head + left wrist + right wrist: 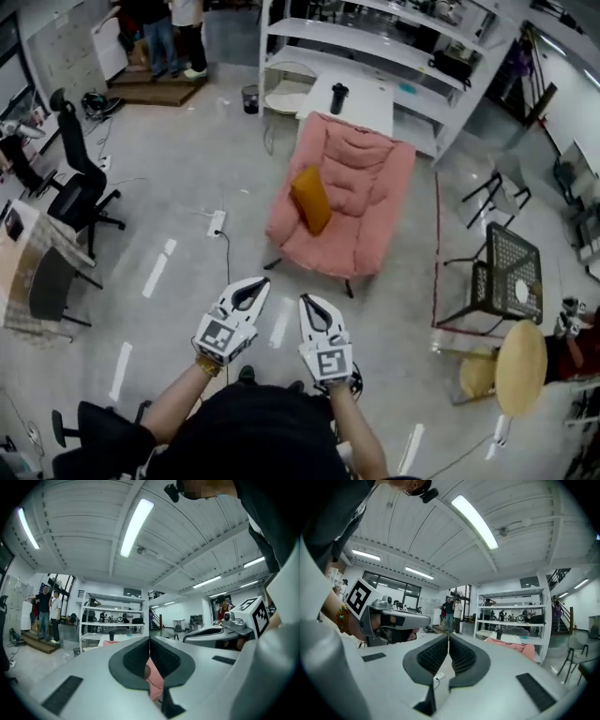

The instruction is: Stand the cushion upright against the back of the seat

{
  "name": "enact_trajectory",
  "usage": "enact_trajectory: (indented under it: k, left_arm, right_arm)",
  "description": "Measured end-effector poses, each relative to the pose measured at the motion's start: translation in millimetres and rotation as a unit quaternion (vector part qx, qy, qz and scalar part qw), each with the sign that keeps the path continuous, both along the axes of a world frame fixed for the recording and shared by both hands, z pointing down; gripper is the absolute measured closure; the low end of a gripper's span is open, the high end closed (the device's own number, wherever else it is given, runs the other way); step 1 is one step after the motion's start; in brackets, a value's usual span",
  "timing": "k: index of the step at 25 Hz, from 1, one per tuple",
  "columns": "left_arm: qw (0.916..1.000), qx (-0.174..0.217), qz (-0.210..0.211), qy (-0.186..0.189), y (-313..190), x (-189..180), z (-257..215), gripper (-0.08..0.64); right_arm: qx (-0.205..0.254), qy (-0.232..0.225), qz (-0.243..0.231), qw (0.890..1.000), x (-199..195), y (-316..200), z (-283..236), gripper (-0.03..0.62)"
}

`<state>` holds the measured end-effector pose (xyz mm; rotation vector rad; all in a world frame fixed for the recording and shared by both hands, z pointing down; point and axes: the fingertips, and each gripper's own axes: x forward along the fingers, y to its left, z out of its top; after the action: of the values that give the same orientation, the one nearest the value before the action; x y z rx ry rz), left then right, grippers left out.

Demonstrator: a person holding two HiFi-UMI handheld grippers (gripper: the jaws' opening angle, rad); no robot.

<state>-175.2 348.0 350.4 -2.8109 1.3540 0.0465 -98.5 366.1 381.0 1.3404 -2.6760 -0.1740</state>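
An orange cushion (pixel 311 199) leans tilted against the left armrest on the seat of a pink armchair (pixel 361 187) in the middle of the head view. Both grippers hover over the floor well short of the chair, side by side and pointing level towards it. My left gripper (pixel 255 283) is shut with nothing in it. My right gripper (pixel 308 301) is also shut and empty. In the left gripper view the jaws (pixel 149 640) meet and a strip of the pink armchair (pixel 155 680) shows below them. The right gripper view shows its gripper (pixel 448 637) closed, with the armchair (pixel 513 645) to the right.
Behind the armchair stand a white table (pixel 361 101) with a black bottle (pixel 338 97) and white shelving (pixel 394 42). To its right are a black mesh chair (pixel 503 272) and a round wooden stool (pixel 520 367). A power strip (pixel 217 222) lies on the floor; office chairs (pixel 80 183) stand left.
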Motion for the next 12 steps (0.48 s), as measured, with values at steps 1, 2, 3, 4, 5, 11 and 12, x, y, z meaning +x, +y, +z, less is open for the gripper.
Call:
enact_trajectory:
  k: [1,2,3,4,5,11,12]
  left_arm:
    - [0.9999,-0.008,0.003,-0.008,0,7,2,0.546]
    - [0.9997,-0.014,0.008,-0.015,-1,13,4,0.546]
    - [0.9996,-0.016,0.013,-0.02,-1,19,4,0.546]
    - [0.9996,-0.014,0.015,-0.021,-2,23,4,0.546]
    - [0.9996,-0.013,0.017,-0.021,-2,26,5,0.546]
    - [0.999,-0.024,0.014,-0.034,-6,42,11,0.546]
    - [0.9989,-0.026,0.013,-0.035,-6,45,13,0.546]
  right_arm:
    - [0.0,-0.001,0.008,1.0,6,-1,0,0.575]
    - [-0.003,-0.006,0.018,1.0,11,-2,0,0.575]
    - [-0.006,-0.012,0.026,1.0,15,-4,-2,0.575]
    - [-0.009,-0.018,0.03,0.999,17,-5,-5,0.576]
    - [-0.009,-0.02,0.031,0.999,19,-6,-7,0.575]
    - [-0.006,-0.015,0.034,0.999,37,-9,3,0.575]
    - [-0.008,-0.016,0.034,0.999,39,-9,5,0.576]
